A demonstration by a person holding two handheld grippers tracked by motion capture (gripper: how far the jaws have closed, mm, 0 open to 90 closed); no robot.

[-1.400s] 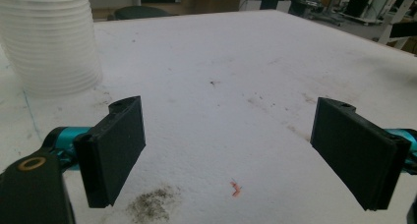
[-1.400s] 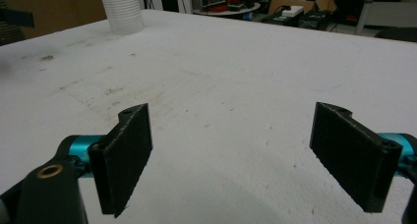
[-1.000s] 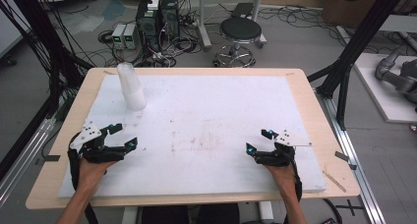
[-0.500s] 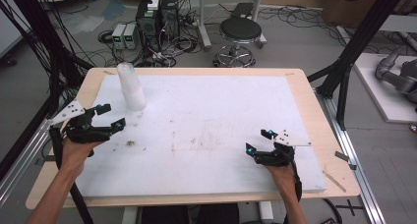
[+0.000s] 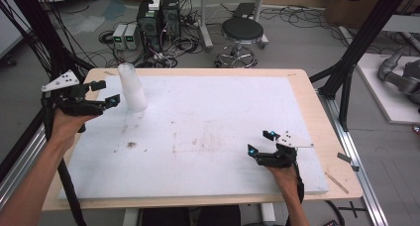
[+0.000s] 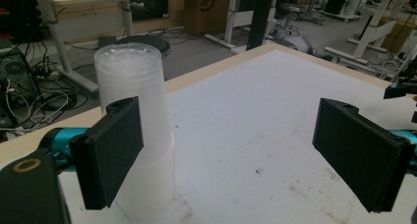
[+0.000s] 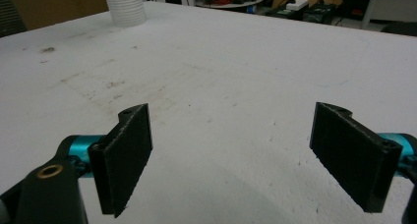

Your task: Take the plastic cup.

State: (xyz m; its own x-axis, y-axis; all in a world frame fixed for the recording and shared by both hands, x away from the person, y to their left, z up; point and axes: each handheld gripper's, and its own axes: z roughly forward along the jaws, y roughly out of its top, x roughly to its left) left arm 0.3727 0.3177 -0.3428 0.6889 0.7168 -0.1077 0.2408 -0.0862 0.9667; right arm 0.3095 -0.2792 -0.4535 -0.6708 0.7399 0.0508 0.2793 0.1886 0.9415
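Note:
A stack of translucent white plastic cups point(image 5: 131, 87) stands upside down at the far left of the white board point(image 5: 208, 137). My left gripper point(image 5: 108, 92) hangs raised just left of the stack, open, its jaws pointing at it. In the left gripper view the cups point(image 6: 137, 130) rise behind the left jaw and nothing lies between the pads point(image 6: 110, 155). My right gripper point(image 5: 260, 142) rests low on the board near its front right, open and empty. Far off in the right gripper view, the foot of the cup stack point(image 7: 125, 7) stands at the top left.
The board lies on a wooden table point(image 5: 309, 102) with bare edges at right and front. Dark smudges point(image 5: 131, 144) mark the board's middle. Beyond the table stand a stool point(image 5: 241, 32), computer boxes point(image 5: 158, 15) and cables on the floor. Black frame posts point(image 5: 356, 47) flank the table.
My left gripper has risen from the board's front left and moved away toward the far left, ending beside the cup stack. The right gripper has stayed put.

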